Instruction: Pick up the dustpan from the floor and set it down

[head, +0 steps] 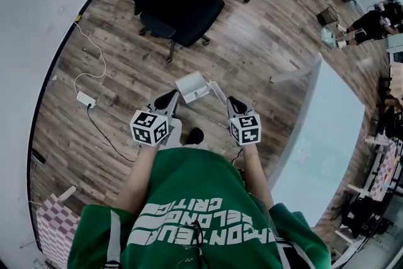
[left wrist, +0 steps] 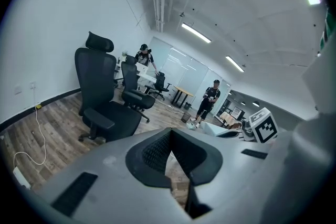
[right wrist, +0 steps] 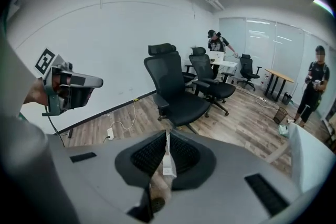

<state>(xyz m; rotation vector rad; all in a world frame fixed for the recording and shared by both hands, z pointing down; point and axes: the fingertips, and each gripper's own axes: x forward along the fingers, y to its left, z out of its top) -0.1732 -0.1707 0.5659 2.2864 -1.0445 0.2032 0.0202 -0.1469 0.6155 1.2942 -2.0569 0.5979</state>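
- While the right gripper [head: 232, 103] is clamping its closed fingers on the thin handle of the white dustpan [head: 192, 86], the pan is showing at the frame centre.
- The left gripper [head: 169, 99] is holding its fingers together, empty, just left of the dustpan.

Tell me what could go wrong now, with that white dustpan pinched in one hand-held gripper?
The right hand-held gripper pinches only a thin edge of the dustpan, so it may swing or slip out. The left hand-held gripper, shut on nothing, looks close beside it and could knock it. The black office chair stands just ahead; setting down there might hit its base.
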